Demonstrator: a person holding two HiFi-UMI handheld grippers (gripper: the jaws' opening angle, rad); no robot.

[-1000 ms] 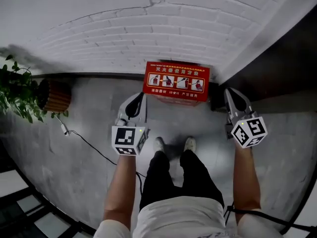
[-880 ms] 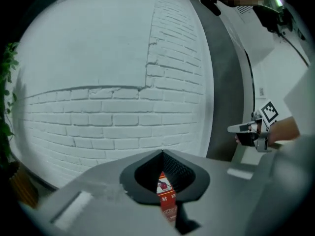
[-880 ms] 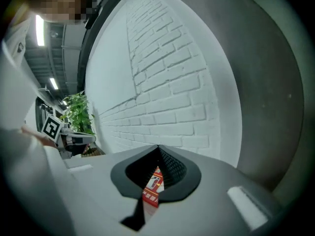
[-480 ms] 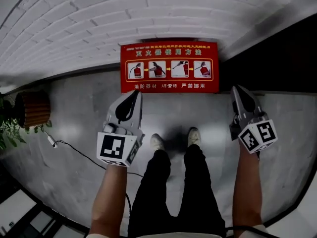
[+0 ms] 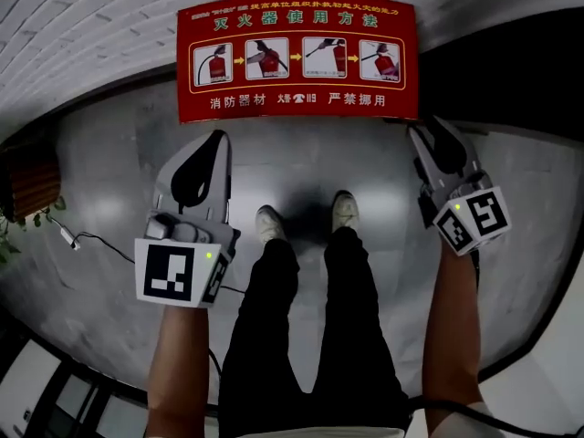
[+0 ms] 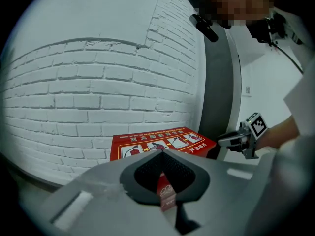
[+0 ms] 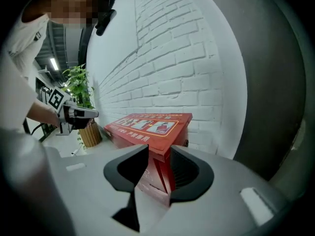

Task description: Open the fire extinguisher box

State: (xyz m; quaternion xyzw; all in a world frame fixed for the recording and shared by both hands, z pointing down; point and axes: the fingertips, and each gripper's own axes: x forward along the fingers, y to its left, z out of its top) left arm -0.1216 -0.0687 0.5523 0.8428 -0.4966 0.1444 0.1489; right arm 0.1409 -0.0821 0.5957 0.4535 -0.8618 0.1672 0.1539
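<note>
Fire extinguisher box (image 5: 297, 57): red, lid shut, instruction label facing up. It sits on the floor (image 5: 109, 181) with its far side against the white brick wall (image 5: 82, 16). Step in hand, as judged: approach to the lid; opening not yet started.

Doing it well (judgement): the lid probably hinges along the wall side, so the lift belongs at the near edge. Slip one finger under the near lip at the right corner and the other over the top, then clamp on the lip only. Swing it up and toward the wall in an arc. Avoid shoving the box along the floor; the left gripper could steady the lid's left end.

Right gripper (image 7: 159, 149): fingers apart, have just been opening. The box's near right corner shows in the gap in the right gripper view, with no pad pressing on it. In the head view the tips lie just beside that corner, on its near side.

Left gripper (image 6: 162, 153): fingers together at the tips, clamped on nothing. The box lies beyond it; the tips stop short of the near edge, toward its left end
</note>
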